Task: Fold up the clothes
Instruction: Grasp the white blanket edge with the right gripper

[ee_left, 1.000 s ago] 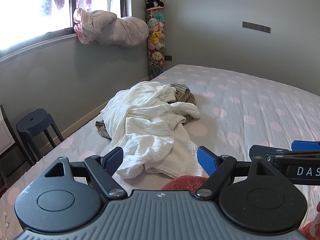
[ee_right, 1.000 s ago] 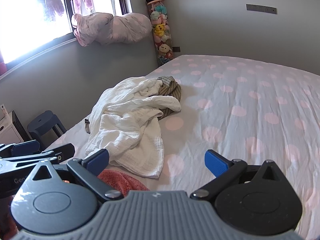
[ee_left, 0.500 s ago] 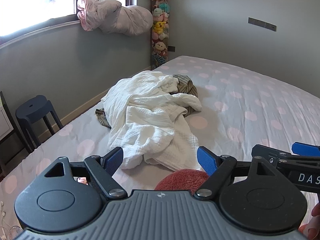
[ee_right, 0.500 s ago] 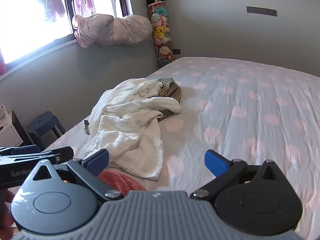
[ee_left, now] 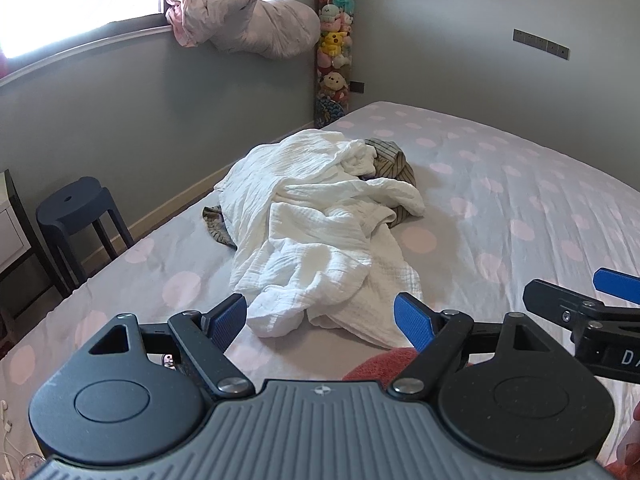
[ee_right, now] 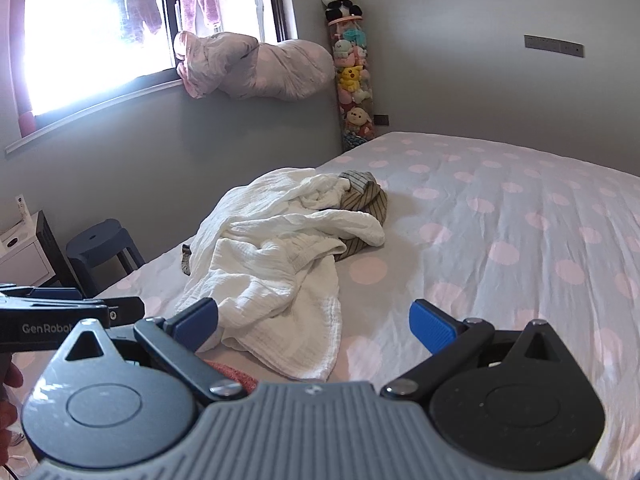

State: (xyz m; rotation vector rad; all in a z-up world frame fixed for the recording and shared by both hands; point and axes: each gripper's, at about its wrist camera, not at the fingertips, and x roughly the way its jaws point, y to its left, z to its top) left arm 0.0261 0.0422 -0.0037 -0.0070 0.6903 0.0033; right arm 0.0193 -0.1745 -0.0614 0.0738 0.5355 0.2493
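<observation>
Nearest the lens in the left wrist view, the left gripper (ee_left: 320, 314) fills the lower half of the frame, held level and pointing forward over the bed (ee_left: 520, 208); its blue-padded fingers (ee_left: 414, 320) are spread wide with nothing between them. Just below its right finger, at lower centre, a patch of red cloth (ee_left: 378, 364) shows on the sheet. At the right edge of that frame the right gripper (ee_left: 616, 284) reaches in sideways, level with the left one and close beside it.

In the right wrist view the right gripper (ee_right: 314, 318) likewise lies low and level across the bottom of the frame, its jaws wide apart and empty, with the red cloth (ee_right: 232, 372) peeping out under its left finger. The left gripper (ee_right: 60, 308) enters at the left edge, and how its jaws stand cannot be told from this view.

Just past both sets of fingertips, in mid-frame, a crumpled white garment (ee_left: 316, 236) lies heaped on the grey sheet with pink dots, its near hem close to the blue pads but apart from them. A striped garment (ee_left: 390, 156) sits partly under the white one at its far end.

Farther off, at the left, a dark stool (ee_left: 76, 208) stands by the wall; a pink bundle (ee_left: 248, 20) rests on the windowsill at upper left, and a column of plush toys (ee_left: 334, 44) stands in the corner.
</observation>
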